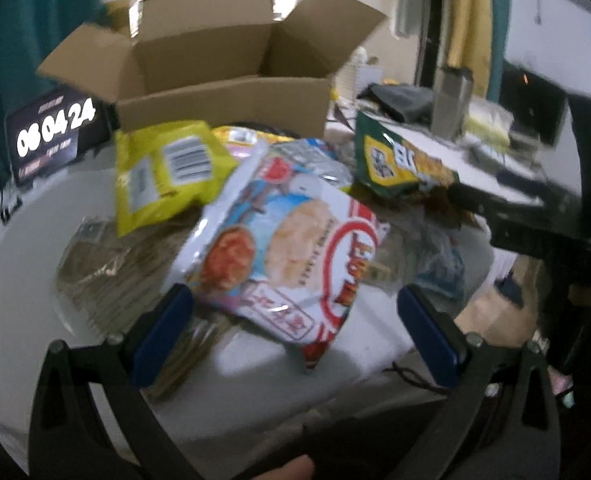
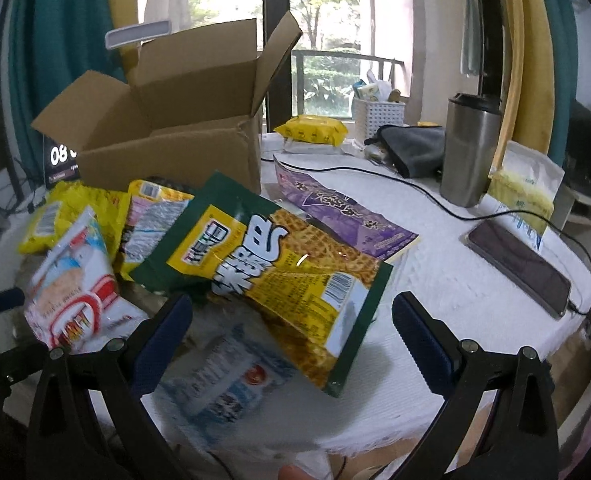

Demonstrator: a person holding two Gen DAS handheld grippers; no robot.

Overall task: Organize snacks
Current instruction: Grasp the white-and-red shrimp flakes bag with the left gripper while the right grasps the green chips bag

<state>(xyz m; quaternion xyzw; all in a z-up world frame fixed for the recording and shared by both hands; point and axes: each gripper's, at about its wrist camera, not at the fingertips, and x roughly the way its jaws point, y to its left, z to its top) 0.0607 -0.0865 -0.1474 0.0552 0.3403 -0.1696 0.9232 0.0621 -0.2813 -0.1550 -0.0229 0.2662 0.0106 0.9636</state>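
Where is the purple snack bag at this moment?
In the right wrist view, the purple snack bag lies flat on the white table, just right of the cardboard box and behind the green and yellow bag.

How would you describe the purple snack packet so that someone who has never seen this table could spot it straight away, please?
Start at the open cardboard box at the back of the white table. Just to its right, a flat purple packet lies on the cloth, its near end tucked under the green and yellow bag. It is the only purple packet, and it lies at the right edge of the heap.
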